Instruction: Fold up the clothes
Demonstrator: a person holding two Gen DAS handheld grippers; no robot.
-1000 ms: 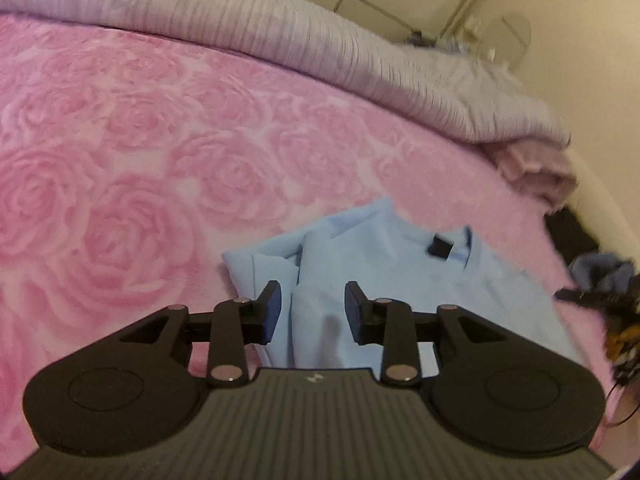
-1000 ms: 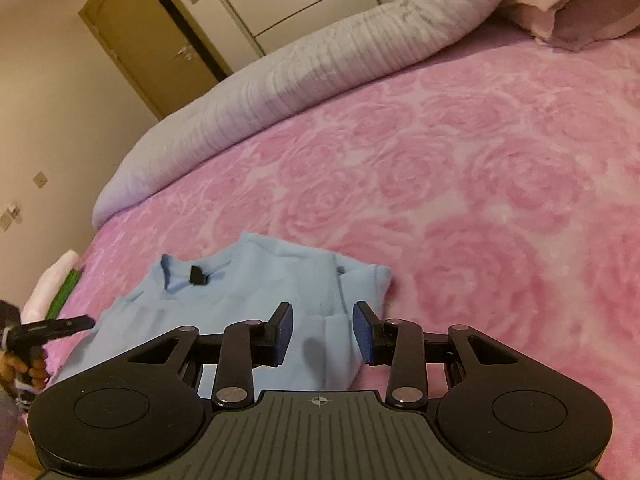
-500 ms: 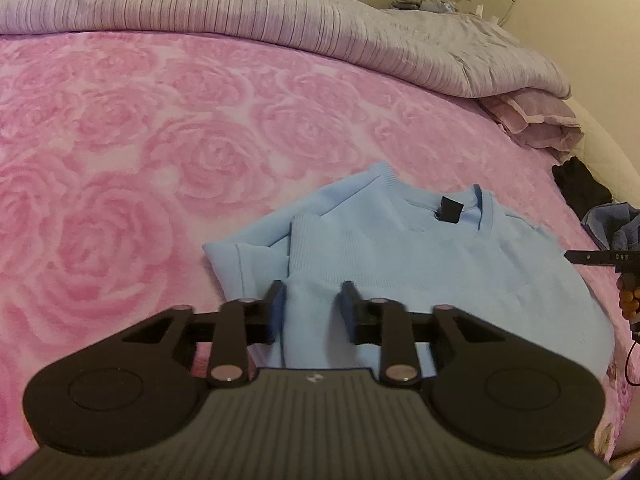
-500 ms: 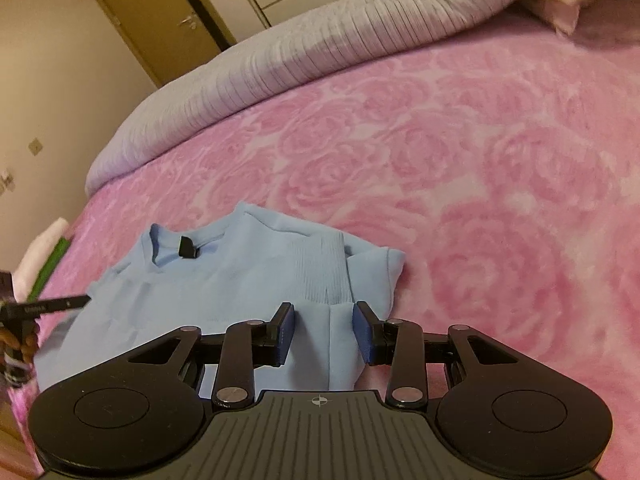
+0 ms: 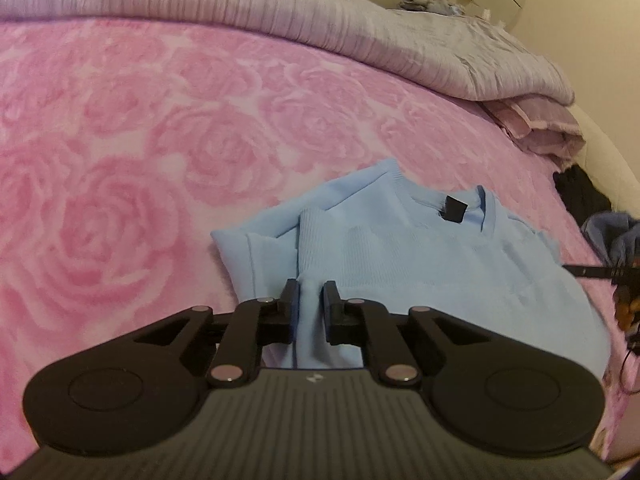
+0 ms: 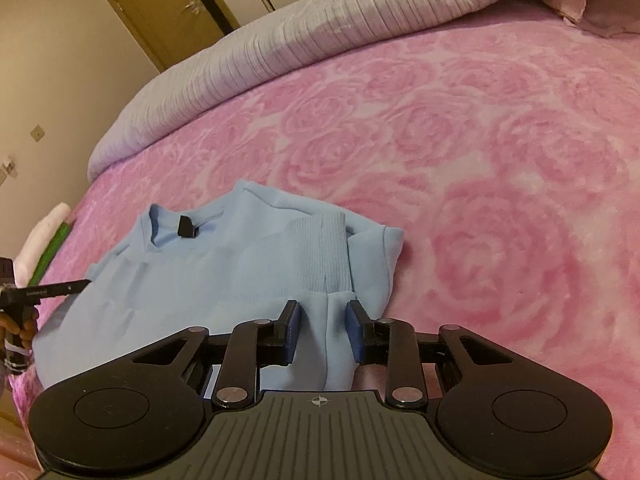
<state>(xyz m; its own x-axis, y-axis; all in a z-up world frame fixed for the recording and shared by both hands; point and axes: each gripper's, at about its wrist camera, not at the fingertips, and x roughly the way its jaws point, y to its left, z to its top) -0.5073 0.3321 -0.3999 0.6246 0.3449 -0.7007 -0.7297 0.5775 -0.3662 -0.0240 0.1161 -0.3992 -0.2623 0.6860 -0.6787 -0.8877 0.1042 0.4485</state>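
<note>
Left wrist view: left gripper (image 5: 309,300) closing, pads pinching a raised fold of the light-blue sweater (image 5: 420,256), which lay partly folded on the pink rose blanket (image 5: 140,168) just ahead. Right wrist view: right gripper (image 6: 323,320) closing, sweater edge between its pads, not yet pinched.
</note>
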